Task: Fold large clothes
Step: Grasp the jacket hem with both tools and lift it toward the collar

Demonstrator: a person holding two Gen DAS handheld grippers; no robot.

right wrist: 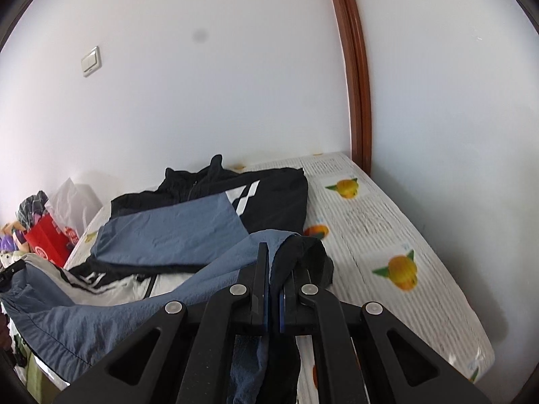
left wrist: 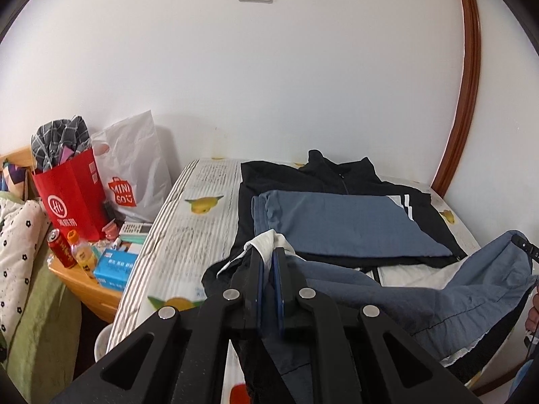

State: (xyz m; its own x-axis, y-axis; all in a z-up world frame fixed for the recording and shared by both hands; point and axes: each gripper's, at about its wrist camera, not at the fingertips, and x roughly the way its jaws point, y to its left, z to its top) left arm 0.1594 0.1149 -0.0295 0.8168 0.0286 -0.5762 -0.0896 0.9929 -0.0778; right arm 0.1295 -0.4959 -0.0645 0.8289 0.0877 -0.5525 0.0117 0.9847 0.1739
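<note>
A large jacket in blue, black and white (left wrist: pixel 337 222) lies spread on the bed, collar toward the wall, with a blue sleeve folded across its chest (right wrist: pixel 175 229). My left gripper (left wrist: pixel 267 250) is shut on the jacket's near hem at its left corner, where white lining shows. My right gripper (right wrist: pixel 273 245) is shut on the hem's right corner, blue and black cloth bunched between the pads. The blue hem (left wrist: pixel 454 289) hangs stretched between the two grippers, lifted above the mattress. The right gripper's tip (left wrist: pixel 525 247) shows at the far right of the left wrist view.
The mattress (right wrist: pixel 387 229) has a striped cover with yellow fruit prints and abuts the white wall. Left of it a wooden nightstand (left wrist: pixel 91 286) carries a red bag (left wrist: pixel 70 195), a white shopping bag (left wrist: pixel 134 168), a can, a bottle and boxes. A brown door frame (right wrist: pixel 357 101) stands right.
</note>
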